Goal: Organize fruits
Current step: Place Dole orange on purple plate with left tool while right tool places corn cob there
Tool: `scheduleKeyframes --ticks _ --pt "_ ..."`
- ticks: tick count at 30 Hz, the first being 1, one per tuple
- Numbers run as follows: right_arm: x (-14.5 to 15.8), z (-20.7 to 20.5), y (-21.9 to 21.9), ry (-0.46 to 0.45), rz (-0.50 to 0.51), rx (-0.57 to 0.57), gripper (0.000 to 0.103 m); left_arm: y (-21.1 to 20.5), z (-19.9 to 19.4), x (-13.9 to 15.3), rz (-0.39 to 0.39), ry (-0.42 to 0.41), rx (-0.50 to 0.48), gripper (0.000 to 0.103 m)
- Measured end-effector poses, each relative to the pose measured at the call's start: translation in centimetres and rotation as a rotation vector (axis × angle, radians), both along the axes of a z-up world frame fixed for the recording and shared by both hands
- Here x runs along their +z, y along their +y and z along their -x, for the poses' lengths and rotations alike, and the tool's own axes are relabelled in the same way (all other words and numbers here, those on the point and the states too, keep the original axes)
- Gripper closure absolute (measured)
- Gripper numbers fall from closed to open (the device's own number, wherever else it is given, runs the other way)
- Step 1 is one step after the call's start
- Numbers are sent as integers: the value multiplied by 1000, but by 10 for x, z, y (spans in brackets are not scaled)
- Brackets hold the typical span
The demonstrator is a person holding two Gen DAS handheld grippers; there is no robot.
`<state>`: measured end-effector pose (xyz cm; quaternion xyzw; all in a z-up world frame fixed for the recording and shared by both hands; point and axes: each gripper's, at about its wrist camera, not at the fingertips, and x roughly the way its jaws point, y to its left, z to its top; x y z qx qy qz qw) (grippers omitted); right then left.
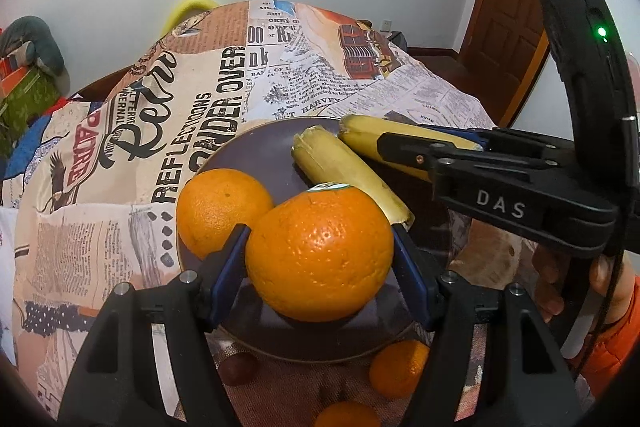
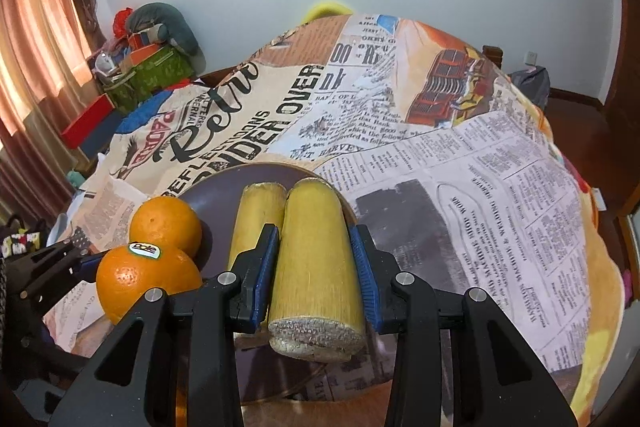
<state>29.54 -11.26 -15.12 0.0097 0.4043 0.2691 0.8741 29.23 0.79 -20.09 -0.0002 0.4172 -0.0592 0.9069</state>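
left tool point(image 1: 320, 251) clamped on a stickered orange point(image 1: 320, 251), blue pads tight on both sides, fruit held over the near part of the dark plate point(image 1: 256, 151). second orange point(image 1: 224, 211) sits on the plate, touching the held one on its left. right tool point(image 2: 316, 267) gripping a yellow cut stalk piece point(image 2: 316, 251) lengthwise, over the plate's right edge; another stalk piece point(image 2: 256, 215) lies on the plate just beside it, parallel. two small oranges point(image 1: 398, 367) and a dark round fruit point(image 1: 238, 369) on the counter below the plate's near rim. newspaper-print cloth point(image 2: 460, 187) covers the counter
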Motion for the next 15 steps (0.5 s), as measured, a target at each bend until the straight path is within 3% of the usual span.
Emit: scheduleKeyframes --ticks 4,8,15 --pt "-1 1 3 4 16 8 69 -1 0 0 -9 5 -4 35" --pt "-4 1 5 25 35 23 68 3 2 5 30 -7 2 35" --pt "9 11 -2 4 35 20 68 4 9 14 37 -9 12 35"
